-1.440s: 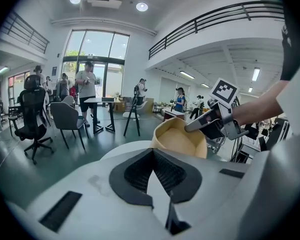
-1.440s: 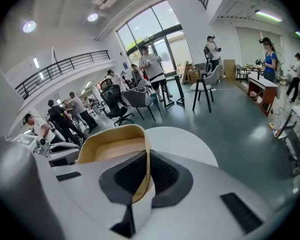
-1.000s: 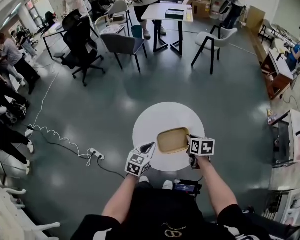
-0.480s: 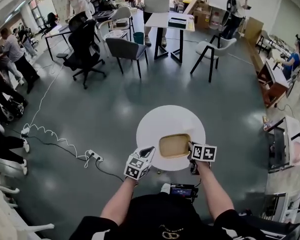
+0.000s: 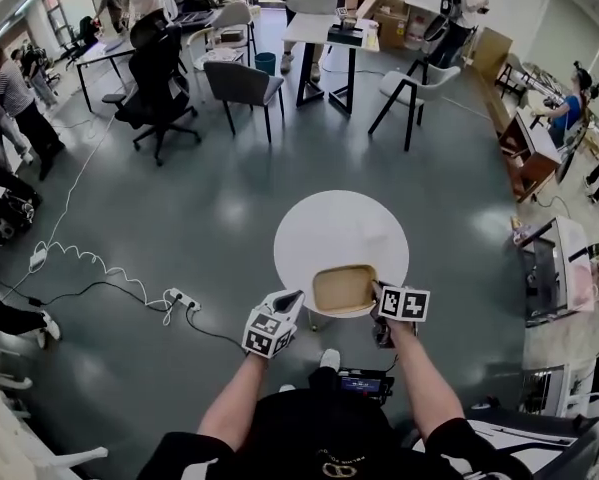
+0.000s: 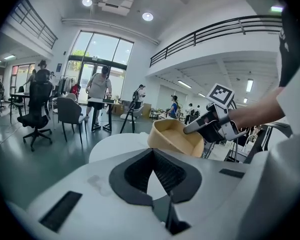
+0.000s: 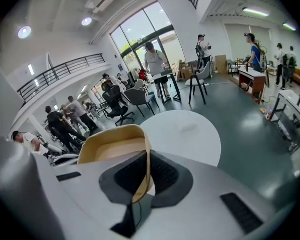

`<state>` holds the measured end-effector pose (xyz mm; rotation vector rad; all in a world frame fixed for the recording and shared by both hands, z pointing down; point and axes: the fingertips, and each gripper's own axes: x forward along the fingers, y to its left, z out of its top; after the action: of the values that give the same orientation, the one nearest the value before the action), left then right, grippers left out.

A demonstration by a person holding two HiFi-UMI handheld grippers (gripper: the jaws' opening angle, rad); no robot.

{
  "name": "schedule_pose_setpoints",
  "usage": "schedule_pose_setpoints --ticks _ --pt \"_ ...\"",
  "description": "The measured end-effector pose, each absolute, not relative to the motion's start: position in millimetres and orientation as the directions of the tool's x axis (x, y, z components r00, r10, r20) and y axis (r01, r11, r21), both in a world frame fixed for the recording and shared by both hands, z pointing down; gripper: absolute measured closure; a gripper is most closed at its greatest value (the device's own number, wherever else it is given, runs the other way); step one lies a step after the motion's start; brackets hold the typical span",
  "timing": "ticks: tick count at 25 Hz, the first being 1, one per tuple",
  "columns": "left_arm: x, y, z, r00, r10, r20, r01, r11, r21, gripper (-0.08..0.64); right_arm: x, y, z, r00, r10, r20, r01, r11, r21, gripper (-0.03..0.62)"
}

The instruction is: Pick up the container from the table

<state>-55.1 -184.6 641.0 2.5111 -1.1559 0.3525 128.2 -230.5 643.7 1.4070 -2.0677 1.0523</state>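
Observation:
A tan, shallow rectangular container point(image 5: 343, 288) hangs over the near edge of the round white table point(image 5: 339, 230). My right gripper point(image 5: 379, 299) is shut on its right rim. In the right gripper view the thin rim point(image 7: 145, 160) runs between the jaws, the container point(image 7: 112, 145) lies to the left, and the table point(image 7: 187, 129) shows beyond it. My left gripper point(image 5: 298, 298) is just left of the container, apart from it, jaws together and holding nothing. Its own view shows the container point(image 6: 174, 136) tilted above the table point(image 6: 117, 145), with the right gripper point(image 6: 199, 127) on its rim.
A power strip point(image 5: 182, 299) and white cable point(image 5: 74, 263) lie on the grey floor at left. A black device point(image 5: 364, 381) sits by the person's feet. Chairs point(image 5: 241, 83), desks point(image 5: 331, 30) and several people stand at the far end. Shelving point(image 5: 559, 268) is at right.
The container, held by the right gripper, has drifted toward the table's near edge and now overhangs it. The left gripper stays close beside it. The head view has shifted slightly.

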Motion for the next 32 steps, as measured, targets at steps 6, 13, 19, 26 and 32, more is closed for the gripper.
schedule_pose_setpoints --ticks 6,13,19,26,32 --pt "-61.9 -152.1 644.6 0.666 -0.651 0.363 -0.741 -0.632 0.227 0.561 119.1 -193.0 648.0 -0.376 -0.594 0.711 -0.923 0.172 -0.344 0.518" --pt "-67.7 -119.1 650.7 0.684 -0.628 0.370 -0.723 -0.652 0.228 0.561 114.0 -155.6 652.1 -0.359 -0.607 0.709 -0.927 0.147 -0.345 0.518" --pt "-70.6 -102.1 650.6 0.694 -0.620 0.365 -0.711 -0.668 0.218 0.561 112.7 -132.7 652.4 -0.345 -0.623 0.702 -0.930 0.127 -0.344 0.518" --pt "-66.5 -91.1 648.5 0.704 -0.612 0.361 -0.701 -0.679 0.217 0.561 117.1 -118.4 652.2 -0.329 -0.630 0.703 -0.934 0.108 -0.340 0.518" --pt "-64.4 -89.4 646.9 0.712 -0.604 0.359 -0.693 -0.687 0.220 0.561 117.4 -111.6 650.4 -0.328 -0.637 0.698 -0.933 0.104 -0.344 0.518"
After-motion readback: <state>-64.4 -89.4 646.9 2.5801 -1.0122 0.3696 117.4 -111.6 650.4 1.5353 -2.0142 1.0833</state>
